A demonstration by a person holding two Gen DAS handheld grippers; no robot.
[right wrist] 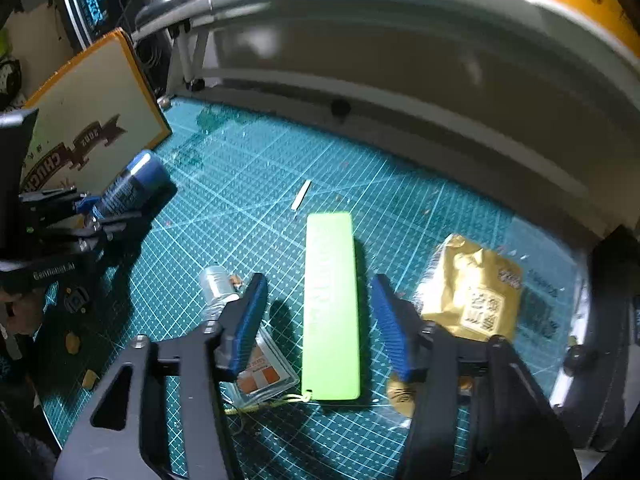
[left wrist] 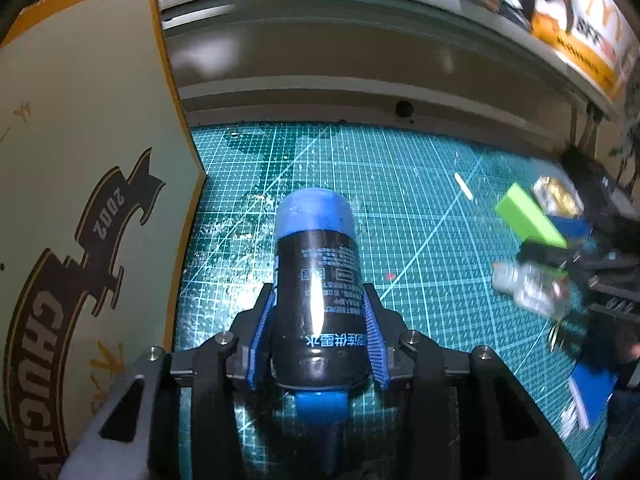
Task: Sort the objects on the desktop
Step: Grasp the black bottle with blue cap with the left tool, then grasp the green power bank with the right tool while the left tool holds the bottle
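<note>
On the teal gridded surface (right wrist: 248, 184), our left hand-held gripper (left wrist: 318, 320) pinches a blue-capped ink bottle (left wrist: 318, 276) beside a cream box (left wrist: 80, 160); our right hand-held gripper (right wrist: 318, 320), spread, straddles a green bar (right wrist: 330, 304), ready to close.

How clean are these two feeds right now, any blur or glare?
Left wrist view: bottle sharp, with a glare streak down its side; right edge smeared. Right wrist view: green bar fairly crisp, shelf above blurred, corners dark, grid lines bowed.
</note>
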